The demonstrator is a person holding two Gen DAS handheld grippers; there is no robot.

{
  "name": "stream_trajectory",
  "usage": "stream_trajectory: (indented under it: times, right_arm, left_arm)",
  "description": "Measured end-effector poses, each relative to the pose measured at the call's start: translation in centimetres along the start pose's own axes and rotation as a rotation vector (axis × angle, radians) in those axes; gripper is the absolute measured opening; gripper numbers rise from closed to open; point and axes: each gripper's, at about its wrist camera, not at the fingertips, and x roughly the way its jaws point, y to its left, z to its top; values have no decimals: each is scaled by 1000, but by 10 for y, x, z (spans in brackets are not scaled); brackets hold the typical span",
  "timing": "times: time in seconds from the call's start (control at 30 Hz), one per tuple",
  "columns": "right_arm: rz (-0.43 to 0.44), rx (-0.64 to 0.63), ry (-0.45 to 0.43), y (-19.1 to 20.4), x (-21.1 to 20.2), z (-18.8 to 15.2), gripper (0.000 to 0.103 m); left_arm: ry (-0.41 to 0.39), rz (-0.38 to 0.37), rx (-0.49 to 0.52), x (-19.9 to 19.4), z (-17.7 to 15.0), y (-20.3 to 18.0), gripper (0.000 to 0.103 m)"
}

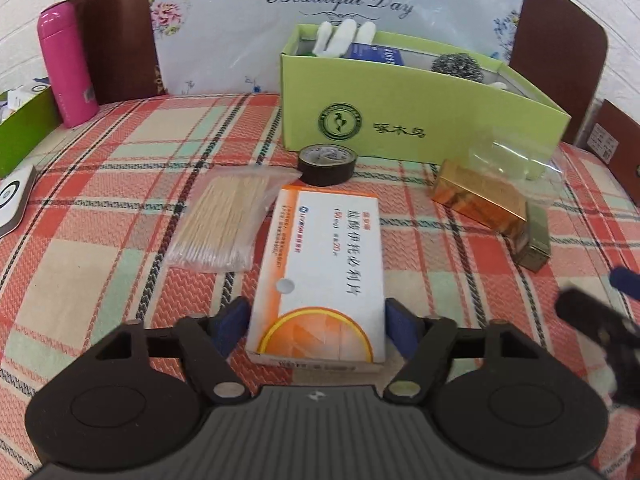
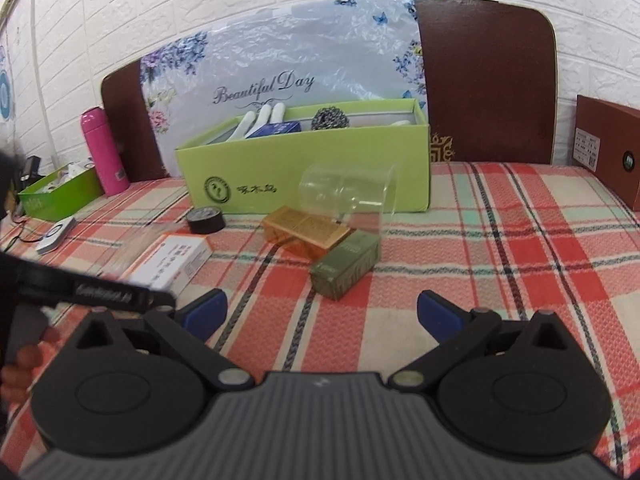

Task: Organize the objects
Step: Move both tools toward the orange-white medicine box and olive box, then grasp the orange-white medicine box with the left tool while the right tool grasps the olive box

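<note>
Down at the near edge, the left gripper [image 1: 318, 322] straddles the near end of the white-and-orange medicine box [image 1: 320, 276], blue pads either side of it; the left pad looks to be against the carton's edge, the right pad sits just beside it, and whether they truly press I cannot tell. That medicine box lies flat on the plaid cloth [image 1: 100, 200], long axis running away from the camera. Just left of it, a clear bag of cotton swabs [image 1: 224, 224], touching or nearly so. Beyond the box's far end, a roll of black tape [image 1: 327, 163] sits right in front of the light-green open box [image 1: 400, 120], which holds white gloves [image 1: 344, 38], a blue packet and a steel scourer [image 1: 456, 66]. Over to the right, a gold box [image 1: 476, 200] with a small olive-green box [image 1: 534, 244] at its near end, and a clear plastic container [image 1: 508, 156] lying on its side against them. Pink bottle [image 1: 66, 64] stands far left, by the headboard. Switching to the right wrist view: the right gripper [image 2: 322, 314] hangs over bare plaid cloth with fingers spread wide, nothing between them, the olive-green box just ahead.
</note>
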Motion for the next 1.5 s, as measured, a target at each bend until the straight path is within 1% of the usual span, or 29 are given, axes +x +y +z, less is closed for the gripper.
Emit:
stream_trajectory:
  times: [0.1, 0.13, 0.2, 0.23, 0.3, 0.33, 0.37, 0.4, 0.47, 0.53, 0.63, 0.73, 0.8, 0.83, 0.87, 0.93, 1.03, 1.17, 1.3, 1.5]
  right_arm:
    - [-17, -8, 9, 2, 18, 9, 100]
    - [-22, -18, 15, 4, 25, 11, 96]
    - [-36, -40, 33, 7, 40, 14, 92]
    - [-42, -48, 43, 9, 47, 15, 87]
    - [-51, -42, 61, 7, 55, 15, 75]
    - [-47, -30, 73, 4, 57, 13, 50]
    - [-34, -14, 78, 0, 55, 12, 36]
    - [-22, -8, 74, -3, 51, 9, 34]
    - [5, -37, 90, -7, 41, 5, 27]
    - [59, -60, 111, -10, 25, 0, 25]
    - [128, -120, 151, -11, 1, -12, 23]
    - [177, -200, 172, -7, -23, -26, 23]
    - [197, -247, 182, -5, -35, -34, 24]
    - [198, -260, 182, -4, -38, -34, 30]
    - [189, -260, 177, -2, -41, -34, 40]
    - [171, -244, 155, 0, -41, -29, 44]
    - [131, -194, 139, 2, -30, -21, 44]
    - [85, -169, 123, 6, -15, -12, 44]
    - [69, -154, 115, 7, -3, -7, 44]
    - [52, -150, 109, 9, 7, -5, 40]
  left_arm:
    - [25, -67, 14, -10, -3, -3, 69]
    - [30, -84, 16, -13, -6, -5, 69]
    - [42, -104, 36, -18, -13, -12, 69]
    - [43, -99, 52, -19, -15, -16, 69]
    - [43, -85, 82, -20, -19, -22, 69]
    - [43, -84, 87, -20, -19, -23, 69]
    - [45, -85, 85, -20, -19, -22, 69]
    - [46, -88, 80, -19, -18, -21, 69]
    - [46, -92, 79, -19, -18, -21, 69]
    - [46, -98, 102, -21, -20, -23, 69]
    - [51, -132, 129, -28, -27, -29, 69]
    - [53, -160, 149, -38, -35, -35, 69]
    - [50, -158, 149, -40, -37, -37, 70]
    - [51, -149, 149, -39, -37, -38, 72]
    - [51, -138, 146, -36, -35, -39, 75]
    - [57, -104, 134, -29, -30, -41, 77]
    - [52, -78, 136, -20, -21, -47, 77]
    - [45, -107, 142, -18, -19, -49, 76]
    - [46, -94, 129, -16, -17, -46, 75]
    - [38, -87, 137, -12, -15, -48, 77]
